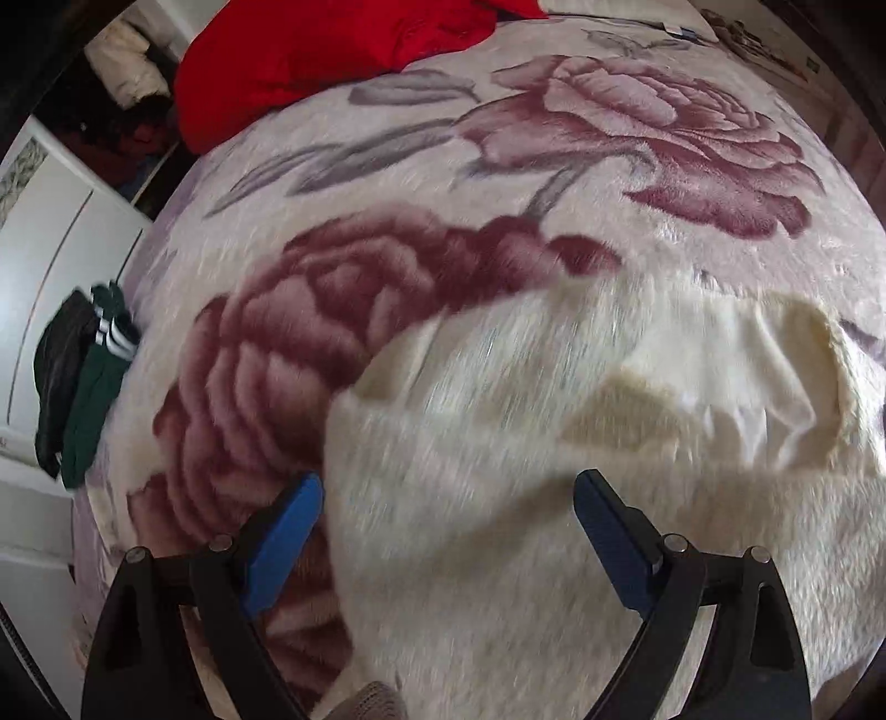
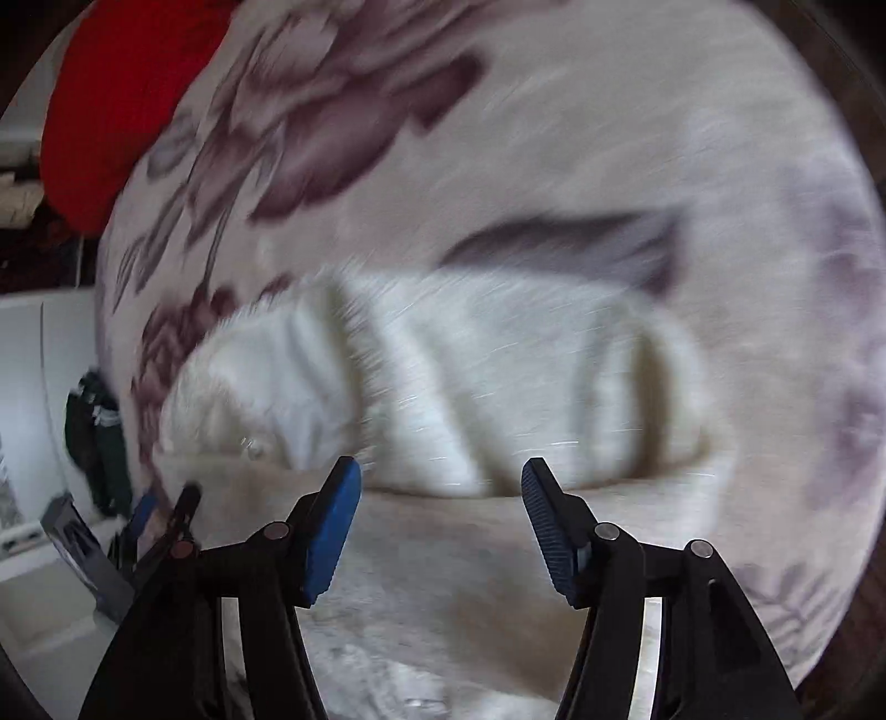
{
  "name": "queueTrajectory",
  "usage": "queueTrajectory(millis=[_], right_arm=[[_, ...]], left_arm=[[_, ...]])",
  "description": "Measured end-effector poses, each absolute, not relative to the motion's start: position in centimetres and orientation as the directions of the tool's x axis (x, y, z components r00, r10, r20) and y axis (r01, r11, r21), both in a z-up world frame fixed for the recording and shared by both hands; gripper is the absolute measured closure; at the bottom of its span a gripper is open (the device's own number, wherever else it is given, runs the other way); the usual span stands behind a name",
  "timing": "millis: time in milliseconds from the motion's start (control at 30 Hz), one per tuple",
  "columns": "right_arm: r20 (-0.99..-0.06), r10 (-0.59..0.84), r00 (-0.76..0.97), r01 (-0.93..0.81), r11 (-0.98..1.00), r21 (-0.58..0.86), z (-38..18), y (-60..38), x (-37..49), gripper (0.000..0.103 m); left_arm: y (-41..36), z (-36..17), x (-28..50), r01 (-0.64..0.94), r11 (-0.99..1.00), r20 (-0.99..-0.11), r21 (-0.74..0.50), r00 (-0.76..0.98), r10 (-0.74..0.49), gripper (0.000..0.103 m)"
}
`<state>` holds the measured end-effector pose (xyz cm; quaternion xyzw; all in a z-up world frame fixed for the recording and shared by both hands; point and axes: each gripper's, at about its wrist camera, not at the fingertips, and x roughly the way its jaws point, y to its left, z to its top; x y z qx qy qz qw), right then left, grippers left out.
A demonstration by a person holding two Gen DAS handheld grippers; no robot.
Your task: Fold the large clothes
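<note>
A fluffy cream-white garment (image 1: 526,443) lies partly folded on a bed covered by a rose-patterned blanket (image 1: 443,183). My left gripper (image 1: 448,487) is open and empty, its blue pads just above the garment's near left part. In the right wrist view the same garment (image 2: 432,399) lies bunched in folds, blurred by motion. My right gripper (image 2: 440,476) is open and empty, close over the garment's near edge. The left gripper (image 2: 166,509) shows at the lower left of the right wrist view.
A red garment (image 1: 310,50) lies at the far left of the bed. Dark green and black clothes (image 1: 83,382) hang over the bed's left edge. White furniture (image 1: 50,221) stands left of the bed.
</note>
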<state>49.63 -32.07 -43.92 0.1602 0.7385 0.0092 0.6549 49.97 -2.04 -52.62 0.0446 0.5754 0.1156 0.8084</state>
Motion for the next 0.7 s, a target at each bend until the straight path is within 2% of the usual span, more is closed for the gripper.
queueTrajectory(millis=[67, 100, 133, 233, 400, 567, 600, 700], right_arm=[[-0.978, 0.174, -0.119, 0.205, 0.968, 0.147, -46.8, -29.8, 50.5, 0.041], [-0.983, 0.142, -0.119, 0.204, 0.972, 0.116, -48.1, -29.2, 50.6, 0.057], [-0.987, 0.126, -0.098, 0.215, 0.971, 0.102, -48.7, -28.9, 50.6, 0.093], [-0.996, 0.073, -0.052, 0.261, 0.964, 0.057, -48.5, -28.2, 50.4, 0.095], [-0.995, 0.024, 0.100, 0.313, 0.948, 0.054, -44.4, -29.1, 51.3, 0.096], [-0.998, 0.061, 0.033, 0.311, 0.948, 0.068, -46.1, -30.1, 53.4, 0.094], [-0.997, 0.074, -0.007, 0.281, 0.957, 0.069, -47.0, -30.0, 54.1, 0.092], [-0.997, 0.071, 0.008, 0.199, 0.977, 0.072, -44.5, -29.2, 53.4, 0.058]], left_arm=[[-2.4, -52.7, 50.9, -0.118, 0.969, -0.916, 0.216, 0.320, 0.243, 0.010], [-2.6, -52.8, 51.2, -0.111, 0.970, -0.914, 0.216, 0.326, 0.241, 0.010], [-2.7, -52.8, 51.5, -0.103, 0.970, -0.912, 0.218, 0.332, 0.240, 0.010], [-3.1, -53.1, 52.5, -0.088, 0.969, -0.902, 0.230, 0.354, 0.246, 0.010], [-3.0, -53.5, 54.1, -0.101, 0.970, -0.903, 0.223, 0.354, 0.245, 0.010], [-1.9, -52.4, 54.4, -0.155, 0.972, -0.908, 0.175, 0.358, 0.220, 0.010], [-1.5, -51.9, 54.2, -0.166, 0.971, -0.905, 0.171, 0.362, 0.222, 0.010], [0.6, -50.4, 53.1, -0.238, 0.953, -0.886, 0.189, 0.376, 0.270, 0.010]])
